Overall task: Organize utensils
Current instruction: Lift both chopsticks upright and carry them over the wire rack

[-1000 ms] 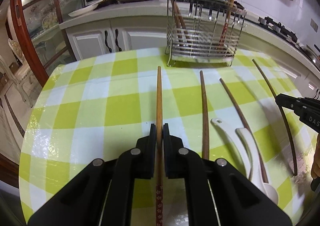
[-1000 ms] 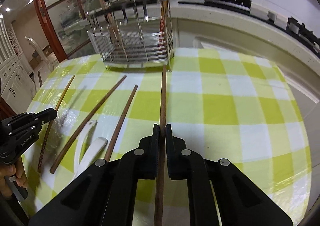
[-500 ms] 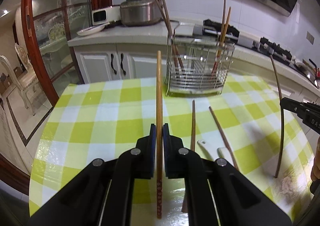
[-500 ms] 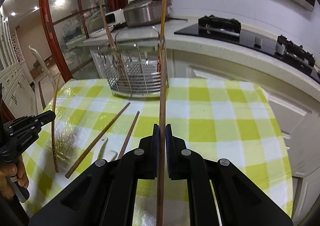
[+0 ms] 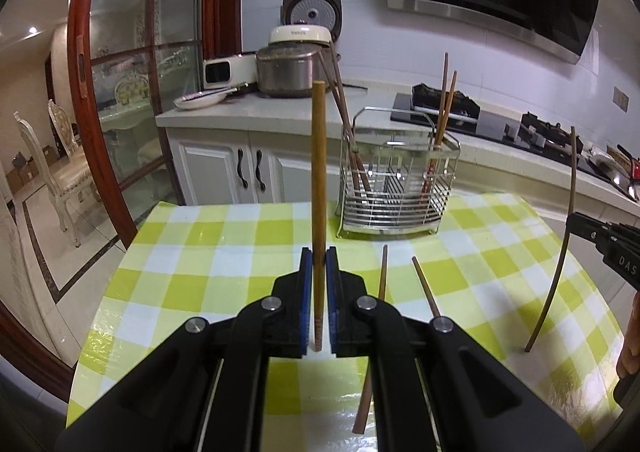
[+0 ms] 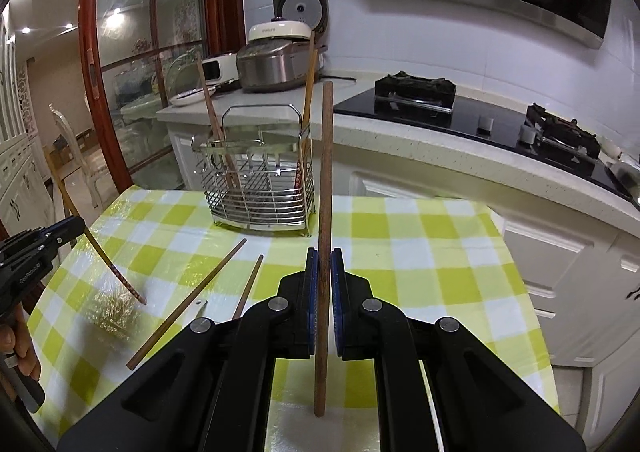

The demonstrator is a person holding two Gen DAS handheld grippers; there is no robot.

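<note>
Your left claw (image 5: 319,258) was clenched on a light wooden chopstick (image 5: 318,171); your right claw (image 6: 324,258) gripped a darker chopstick (image 6: 326,179). Both sticks were clear of the bench (image 5: 224,256), short of the wire rack (image 5: 394,187) at its far edge.

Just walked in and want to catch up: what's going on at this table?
A person is sorting chopsticks. The left gripper is shut on a light wooden chopstick, and the right gripper on a dark brown chopstick, both held above the green-and-white checked tablecloth. Two more brown chopsticks lie on the cloth. The wire metal utensil rack already holds several.
</note>
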